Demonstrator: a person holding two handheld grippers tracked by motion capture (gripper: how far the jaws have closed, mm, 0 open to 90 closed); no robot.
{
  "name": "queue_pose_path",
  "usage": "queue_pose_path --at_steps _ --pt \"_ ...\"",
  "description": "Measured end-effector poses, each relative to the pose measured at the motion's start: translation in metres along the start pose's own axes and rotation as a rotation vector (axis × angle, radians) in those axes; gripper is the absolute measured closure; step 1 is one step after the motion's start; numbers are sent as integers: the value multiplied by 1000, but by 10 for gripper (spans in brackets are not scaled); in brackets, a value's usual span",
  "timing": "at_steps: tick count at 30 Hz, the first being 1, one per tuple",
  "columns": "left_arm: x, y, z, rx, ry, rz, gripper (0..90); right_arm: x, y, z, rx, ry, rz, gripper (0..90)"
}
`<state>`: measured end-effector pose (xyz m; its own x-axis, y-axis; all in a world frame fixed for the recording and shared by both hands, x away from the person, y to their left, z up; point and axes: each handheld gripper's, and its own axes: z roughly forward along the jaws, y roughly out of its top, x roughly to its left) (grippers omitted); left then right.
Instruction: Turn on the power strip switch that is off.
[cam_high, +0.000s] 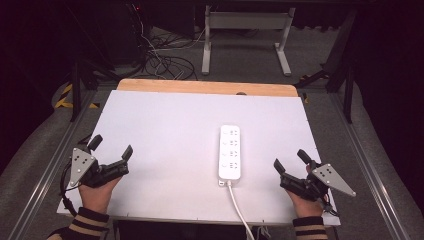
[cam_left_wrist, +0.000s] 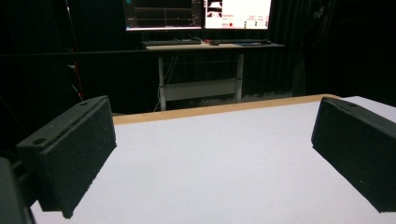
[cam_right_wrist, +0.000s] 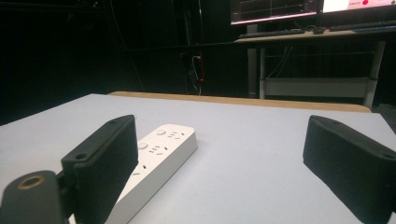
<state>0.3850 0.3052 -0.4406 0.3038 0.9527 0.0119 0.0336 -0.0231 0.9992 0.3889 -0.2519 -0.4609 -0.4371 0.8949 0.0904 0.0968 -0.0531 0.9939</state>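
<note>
Both claws sit low at the near edge of the white surface (cam_high: 165, 130), each held in a hand with a striped sleeve. At the near left corner, the left claw (cam_high: 111, 147) has its jaws spread wide with nothing between them; its own view shows only bare white board between the two black pads. At the near right corner, the right claw (cam_high: 290, 160) is likewise wide open and holds nothing. A white power strip (cam_high: 229, 151) lies flat right of the surface's middle, lengthwise from near to far, its white cable (cam_high: 239, 207) running off the near edge. In the right gripper view the power strip lies just beyond the left-hand jaw.
</note>
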Motion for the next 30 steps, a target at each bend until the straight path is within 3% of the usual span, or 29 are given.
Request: queue_pose_path --at_steps 15,20,24,27,30 --pt "-2 0 2 6 -6 -1 4 0 0 0 13 11 7 110" --pt "-1 0 2 5 -7 -2 4 0 5 -4 17 49 48 254" --pt "-2 0 2 4 -7 -2 4 1 7 -3 37 52 35 357" --pt "-2 0 2 5 -5 0 4 4 8 -5 53 45 -22 545" --pt "-2 0 2 7 -7 0 4 6 11 -7 44 65 -39 780"
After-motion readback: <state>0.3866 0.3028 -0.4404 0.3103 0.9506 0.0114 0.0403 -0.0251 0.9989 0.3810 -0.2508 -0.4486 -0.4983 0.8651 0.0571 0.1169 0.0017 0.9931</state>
